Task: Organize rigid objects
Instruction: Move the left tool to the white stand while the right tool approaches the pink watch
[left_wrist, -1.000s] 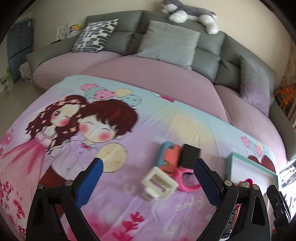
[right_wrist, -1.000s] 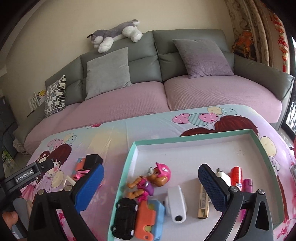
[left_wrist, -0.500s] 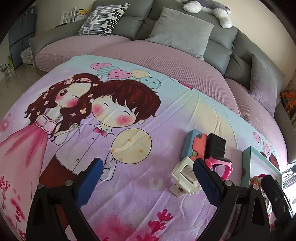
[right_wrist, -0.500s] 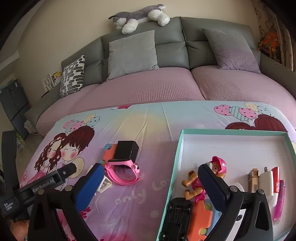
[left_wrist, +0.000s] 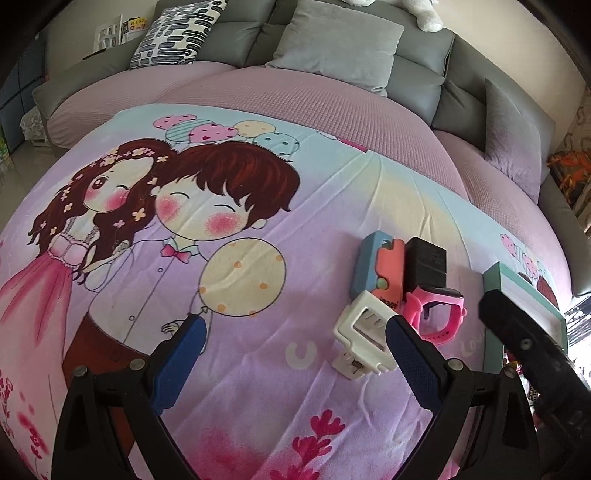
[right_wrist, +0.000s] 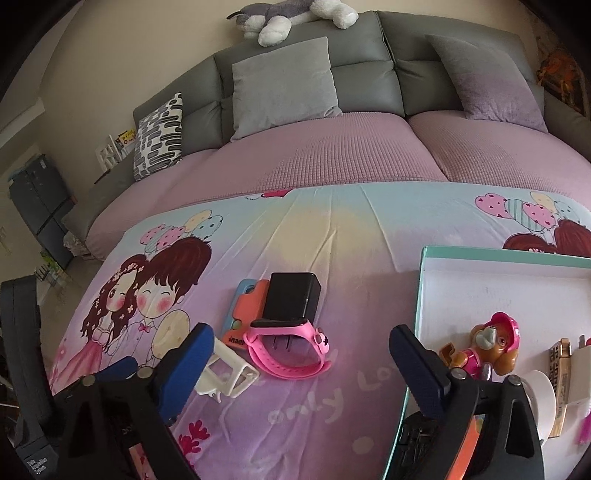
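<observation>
On the counter (right_wrist: 332, 406) four things sit close together: a watch (right_wrist: 286, 350) in front, a charger (right_wrist: 291, 297) just behind it, a toy block (right_wrist: 245, 308) to the left touching the charger, and a clip (right_wrist: 227, 369) left of the watch. The tray (right_wrist: 419, 295) lies to the right with a toy dog (right_wrist: 487, 345) in it. A sofa (right_wrist: 332, 147) stands behind the counter.

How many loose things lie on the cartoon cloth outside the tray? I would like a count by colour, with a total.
Pink: 1, the watch
Black: 1, the charger block
White: 1, the clip frame
Orange and blue: 1, the toy piece
Total: 4
</observation>
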